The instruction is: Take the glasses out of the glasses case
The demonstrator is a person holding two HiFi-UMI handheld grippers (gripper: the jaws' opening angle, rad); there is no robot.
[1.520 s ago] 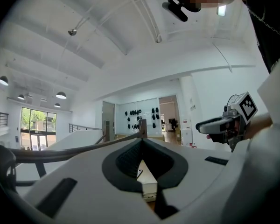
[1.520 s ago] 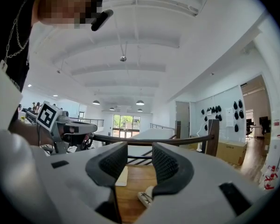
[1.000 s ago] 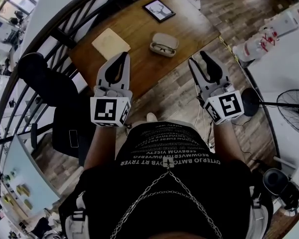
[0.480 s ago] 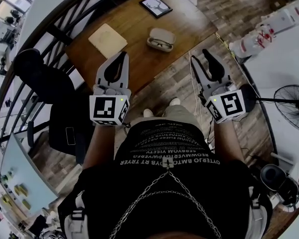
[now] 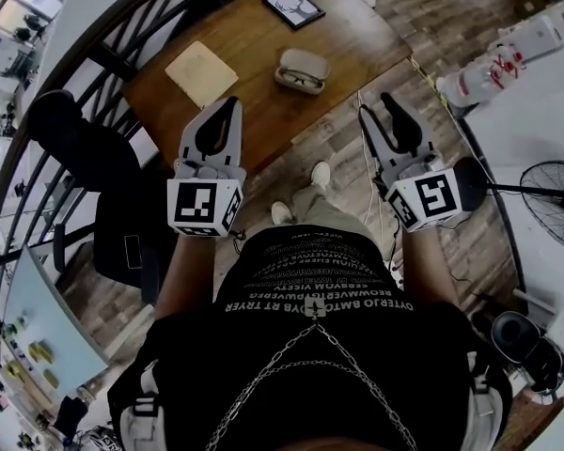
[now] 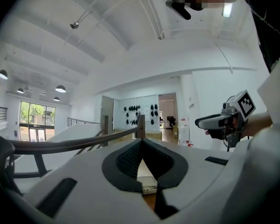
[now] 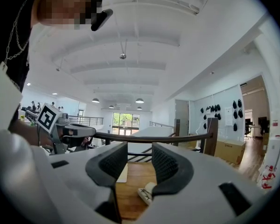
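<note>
The glasses case (image 5: 301, 68) lies open on the wooden table (image 5: 254, 111), pale grey, with dark-rimmed glasses in it. Both grippers hang in the air short of the table, well apart from the case. My left gripper (image 5: 232, 105) is shut, its pads meeting at the tip with nothing between them (image 6: 141, 142). My right gripper (image 5: 377, 113) stands open and empty; in its own view (image 7: 139, 158) the case (image 7: 146, 193) shows low between the jaws, further ahead on the table (image 7: 133, 176).
A beige pad (image 5: 200, 71) and a framed picture (image 5: 296, 6) lie on the table. A black chair (image 5: 89, 153) stands at the left by a curved railing (image 5: 94, 59). The person's shoes (image 5: 320, 175) and a cable (image 5: 381, 224) are on the floor; a fan (image 5: 555, 200) is at the right.
The person has stepped forward: a leg and shoes now show below the grippers, and the table has shifted a little up the view. Both grippers keep the same pose.
</note>
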